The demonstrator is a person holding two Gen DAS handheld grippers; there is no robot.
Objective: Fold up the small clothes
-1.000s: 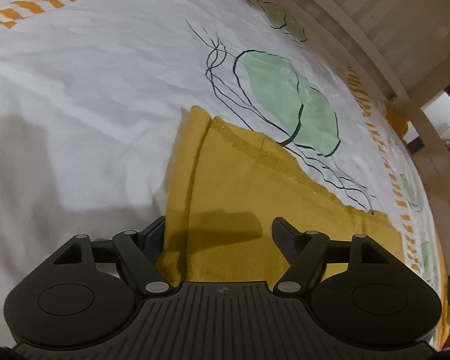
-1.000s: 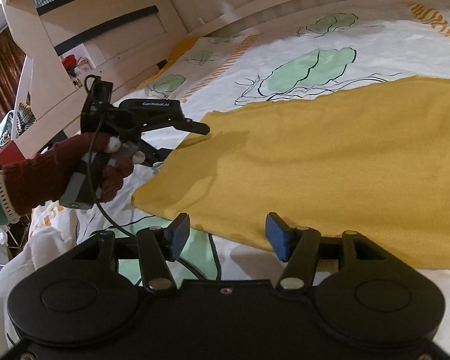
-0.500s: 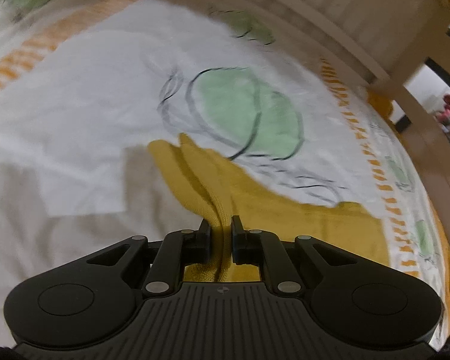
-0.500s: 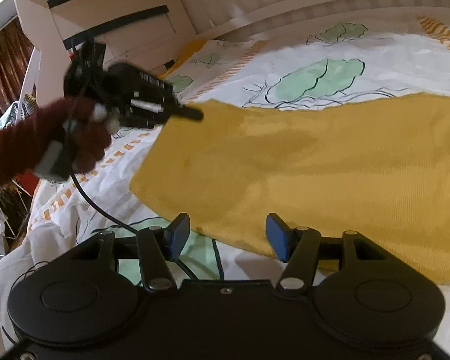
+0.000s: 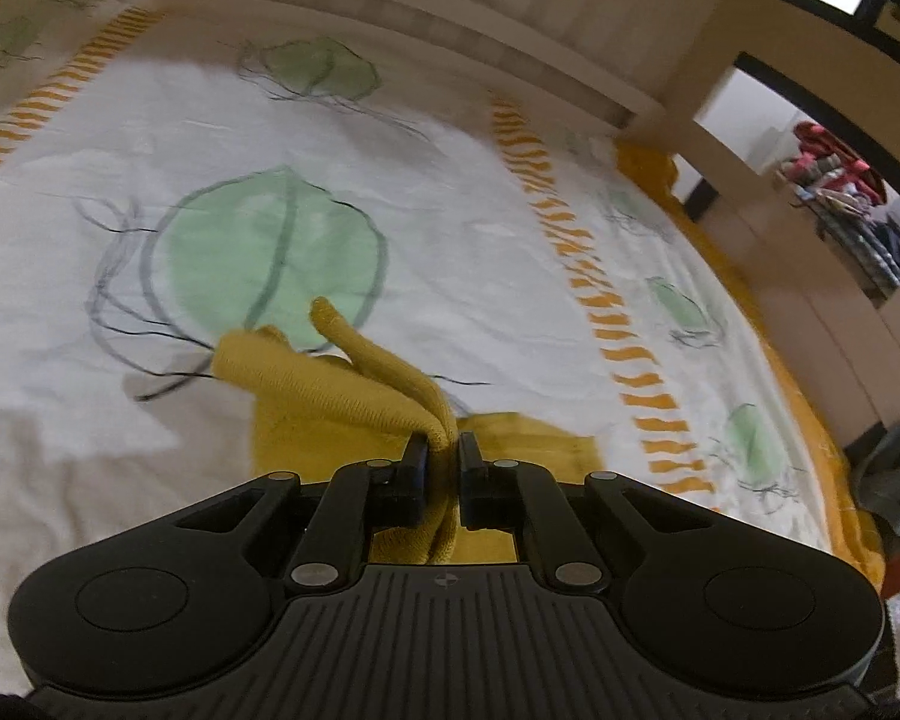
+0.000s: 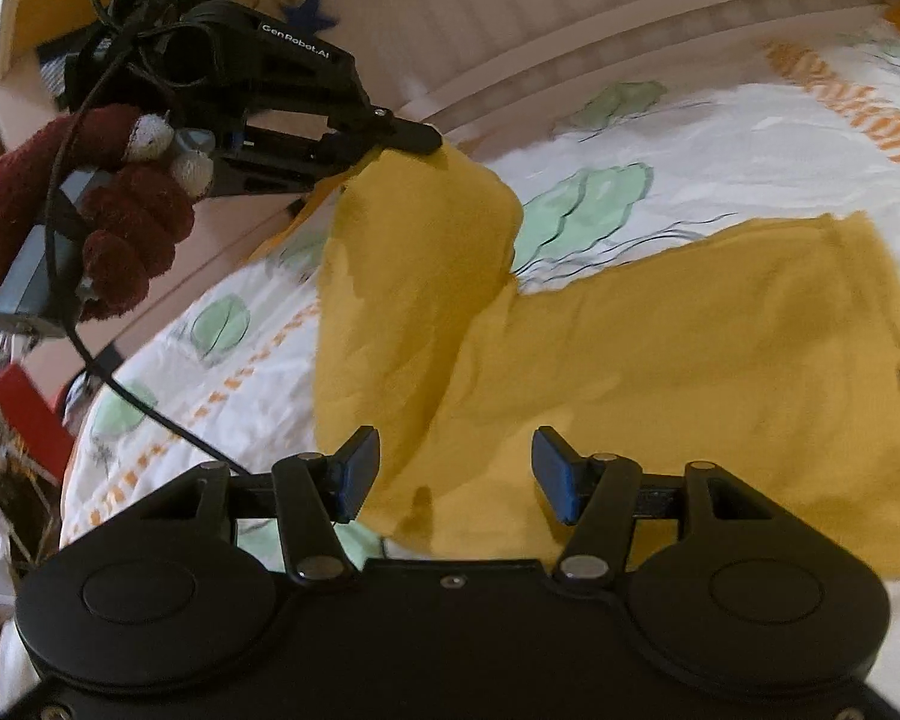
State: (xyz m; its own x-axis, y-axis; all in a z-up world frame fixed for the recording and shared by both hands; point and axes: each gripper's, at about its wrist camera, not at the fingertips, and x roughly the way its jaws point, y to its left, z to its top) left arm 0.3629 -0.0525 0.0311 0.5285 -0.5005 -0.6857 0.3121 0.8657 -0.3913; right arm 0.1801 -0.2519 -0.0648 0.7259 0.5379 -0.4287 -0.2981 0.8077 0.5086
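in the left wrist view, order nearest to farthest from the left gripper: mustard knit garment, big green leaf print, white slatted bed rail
1. Mustard knit garment: pinched in the left gripper.
2. Big green leaf print: mid-sheet, ahead-left.
3. White slatted bed rail: along the far edge.

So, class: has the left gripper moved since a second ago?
Yes. In the right wrist view the left gripper has risen toward the headboard, lifting the yellow cloth.

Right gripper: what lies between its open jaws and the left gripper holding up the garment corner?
In the right wrist view, only the yellow garment spans from the right gripper up to the left gripper, which pinches its lifted corner.
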